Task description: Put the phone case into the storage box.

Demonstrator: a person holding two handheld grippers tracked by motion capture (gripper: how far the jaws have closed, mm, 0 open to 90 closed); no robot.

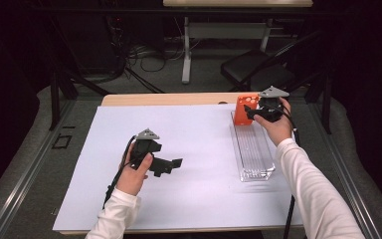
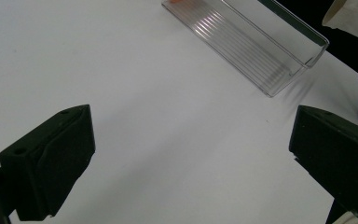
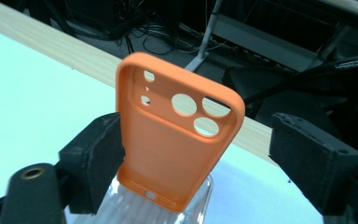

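An orange phone case [image 1: 243, 110] stands upright and leaning in the far end of a long clear plastic tray [image 1: 252, 149] at the right of the table. My right gripper [image 1: 252, 112] is at the case. In the right gripper view the case [image 3: 177, 140] rises between the jaws, its camera holes at the top. The left pad [image 3: 98, 158] sits at its edge and the right pad [image 3: 307, 161] stands well apart from it. My left gripper [image 1: 171, 167] hovers open over the white sheet at centre left, nothing between its fingers [image 2: 51, 163]. The tray [image 2: 247, 42] lies ahead of it.
A white sheet [image 1: 189, 129] covers most of the table, with a strip of wood [image 1: 169, 99] bare along the far edge. Beyond the table stand a black chair [image 1: 251, 67], a desk leg [image 1: 185, 50] and floor cables. A white sleeve [image 2: 354, 16] shows past the tray.
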